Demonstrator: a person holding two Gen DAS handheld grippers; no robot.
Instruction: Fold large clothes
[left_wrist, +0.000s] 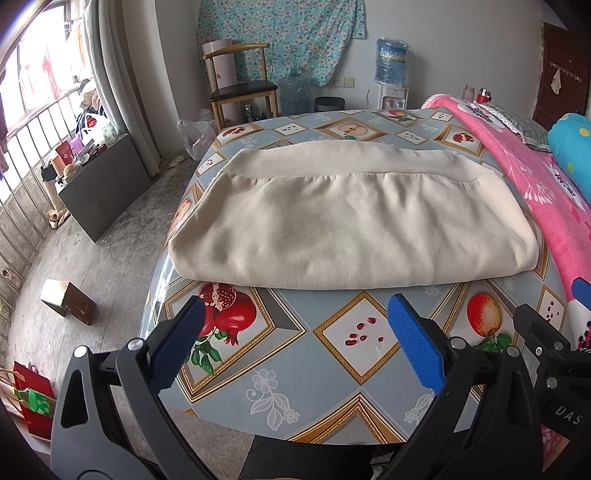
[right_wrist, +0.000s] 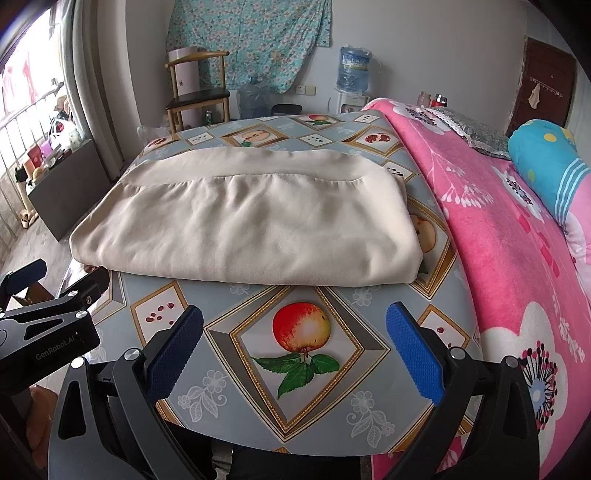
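Folded cream garment (left_wrist: 351, 225) lies beside pink blanket (right_wrist: 517, 240), both grippers clear

A folded garment (left_wrist: 351, 221) lies on a table (left_wrist: 295, 369), toward its far half. Two grippers hover side by side over the table's near edge, short of the garment: the left gripper (left_wrist: 295, 343) and, to its right, the right gripper (right_wrist: 295, 350), both with fingers spread apart. A blanket-covered bed (right_wrist: 498, 240) adjoins the table's right side. Behind the table, a chair (left_wrist: 240, 88) stands left and a water dispenser (left_wrist: 391, 74) right, against the wall
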